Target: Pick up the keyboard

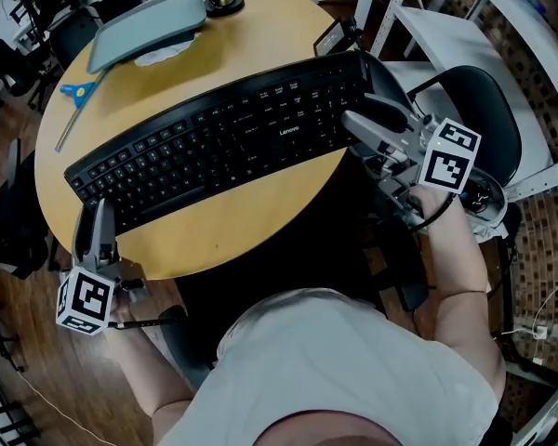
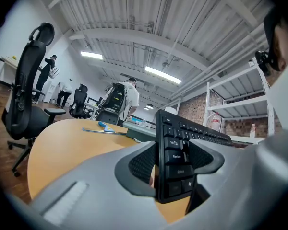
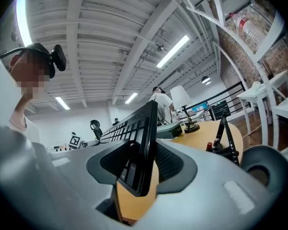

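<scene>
A long black keyboard stretches slantwise over the round wooden table. My left gripper is shut on the keyboard's left end; in the left gripper view the keyboard stands edge-on between the ribbed pads. My right gripper is shut on its right end; in the right gripper view the keyboard is pinched between both pads, with the tabletop showing beneath it.
A grey tray lies at the table's far side, with a blue-handled tool to its left and a small black stand behind. A black office chair and white shelving stand to the right. People stand in the room.
</scene>
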Action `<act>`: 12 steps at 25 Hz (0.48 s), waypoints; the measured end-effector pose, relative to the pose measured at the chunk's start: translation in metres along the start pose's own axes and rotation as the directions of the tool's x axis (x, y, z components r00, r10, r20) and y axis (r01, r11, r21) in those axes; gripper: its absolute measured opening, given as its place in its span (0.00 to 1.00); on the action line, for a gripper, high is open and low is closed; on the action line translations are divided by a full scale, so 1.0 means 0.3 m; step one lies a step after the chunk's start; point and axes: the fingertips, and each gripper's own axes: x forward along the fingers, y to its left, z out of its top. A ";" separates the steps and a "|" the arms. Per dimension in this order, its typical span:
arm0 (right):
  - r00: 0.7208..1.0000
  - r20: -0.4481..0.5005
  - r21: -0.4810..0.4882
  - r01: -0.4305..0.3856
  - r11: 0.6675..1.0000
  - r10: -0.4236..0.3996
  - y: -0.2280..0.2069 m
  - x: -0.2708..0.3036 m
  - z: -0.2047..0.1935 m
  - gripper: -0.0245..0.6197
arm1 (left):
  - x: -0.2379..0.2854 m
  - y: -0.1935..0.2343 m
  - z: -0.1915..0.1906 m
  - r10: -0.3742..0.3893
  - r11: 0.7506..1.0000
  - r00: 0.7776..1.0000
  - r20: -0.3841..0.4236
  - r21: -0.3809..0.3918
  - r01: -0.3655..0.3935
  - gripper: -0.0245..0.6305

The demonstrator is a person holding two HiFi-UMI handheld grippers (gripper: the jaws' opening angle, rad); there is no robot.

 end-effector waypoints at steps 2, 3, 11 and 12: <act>1.000 0.005 -0.006 -0.001 1.000 0.001 0.003 0.000 0.004 0.29 | 0.003 0.001 -0.002 -0.007 1.000 1.000 0.003 -0.006 0.007 0.89; 1.000 0.005 -0.004 -0.002 1.000 0.002 0.003 0.000 0.003 0.29 | 0.004 0.001 -0.002 -0.009 1.000 1.000 0.002 -0.008 0.009 0.89; 1.000 0.015 0.001 -0.001 1.000 0.001 0.003 0.000 0.004 0.29 | 0.008 -0.004 0.000 -0.028 0.999 1.000 0.009 -0.024 0.029 0.89; 1.000 0.017 0.001 0.000 1.000 0.000 0.004 0.000 0.004 0.29 | 0.008 -0.007 0.002 -0.032 0.999 0.999 0.010 -0.024 0.032 0.89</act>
